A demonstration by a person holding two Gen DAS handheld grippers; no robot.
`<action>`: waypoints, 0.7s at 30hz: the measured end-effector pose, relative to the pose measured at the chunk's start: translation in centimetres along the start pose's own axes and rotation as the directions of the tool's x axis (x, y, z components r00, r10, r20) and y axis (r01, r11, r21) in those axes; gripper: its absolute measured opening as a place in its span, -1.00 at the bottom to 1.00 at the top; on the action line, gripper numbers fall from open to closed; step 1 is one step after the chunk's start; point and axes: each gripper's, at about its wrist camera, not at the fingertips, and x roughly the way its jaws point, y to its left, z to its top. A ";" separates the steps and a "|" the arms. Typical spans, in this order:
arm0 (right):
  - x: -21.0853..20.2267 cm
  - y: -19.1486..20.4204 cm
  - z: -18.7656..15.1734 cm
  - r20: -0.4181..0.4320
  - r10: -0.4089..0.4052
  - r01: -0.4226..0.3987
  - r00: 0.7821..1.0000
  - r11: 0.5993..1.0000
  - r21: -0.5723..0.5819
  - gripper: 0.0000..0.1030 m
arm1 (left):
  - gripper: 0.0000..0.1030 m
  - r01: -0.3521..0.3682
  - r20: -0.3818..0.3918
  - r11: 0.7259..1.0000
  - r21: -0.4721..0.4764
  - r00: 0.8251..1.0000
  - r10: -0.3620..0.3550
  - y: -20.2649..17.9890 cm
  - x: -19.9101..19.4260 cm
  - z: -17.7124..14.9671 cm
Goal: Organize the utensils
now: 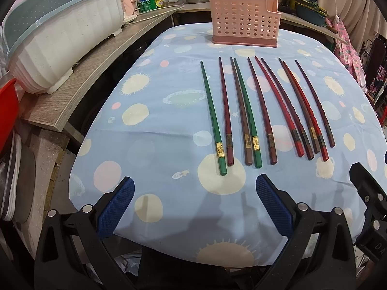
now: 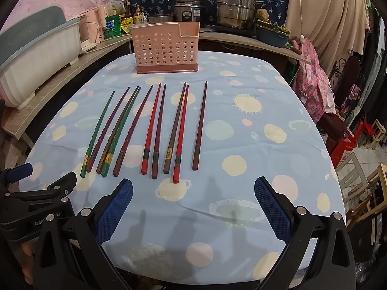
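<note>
Altogether ten chopsticks (image 1: 261,111) lie side by side across the middle of the tablecloth (image 1: 154,125): two green, the others red, dark red and brown. Their thin tips point to the far edge, where one pink perforated plastic holder (image 1: 244,21) stands, their thick ends with gold bands to the near edge. Both the left gripper (image 1: 194,205) and the right gripper (image 2: 193,205) are spread wide and hold nothing, above the near edge.

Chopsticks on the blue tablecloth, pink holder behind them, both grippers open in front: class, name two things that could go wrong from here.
1. The middle green chopstick lies right against a brown chopstick; the left gripper may pinch both or nudge one aside.
2. The pink holder stands loose on a wrinkled tablecloth; a chopstick pushed against its rim might tip or slide it.
</note>
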 end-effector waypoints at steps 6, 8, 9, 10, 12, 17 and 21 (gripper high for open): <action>0.0 -0.1 0.0 -0.002 0.003 -0.003 1.000 1.000 0.000 0.87 | 0.86 0.001 0.002 1.000 0.004 1.000 -0.001 -0.1 -0.1 -0.2; 0.0 -0.1 -0.1 -0.003 0.004 -0.004 1.000 1.000 0.002 0.87 | 0.86 0.001 0.002 1.000 0.004 1.000 -0.001 -0.2 -0.1 -0.2; 0.0 -0.1 -0.2 -0.003 0.004 -0.004 1.000 1.000 0.003 0.87 | 0.86 0.001 0.002 1.000 0.004 1.000 -0.001 -0.2 -0.1 -0.2; 0.0 -0.1 -0.2 -0.004 0.005 -0.005 1.000 1.000 0.003 0.87 | 0.86 0.000 0.001 1.000 0.004 1.000 0.000 -0.2 -0.1 -0.2; 0.0 -0.1 -0.2 -0.005 0.005 -0.005 1.000 1.000 0.004 0.87 | 0.87 0.001 0.000 1.000 0.004 1.000 -0.001 -0.3 -0.2 -0.3; 0.1 0.0 -0.2 -0.008 0.006 -0.006 1.000 1.000 0.008 0.87 | 0.86 0.002 0.002 1.000 0.007 1.000 -0.002 -0.5 -0.3 -0.5; 0.1 -0.1 -0.2 -0.008 0.007 -0.007 1.000 1.000 0.007 0.87 | 0.87 0.002 0.001 1.000 0.006 1.000 -0.002 -0.4 -0.3 -0.4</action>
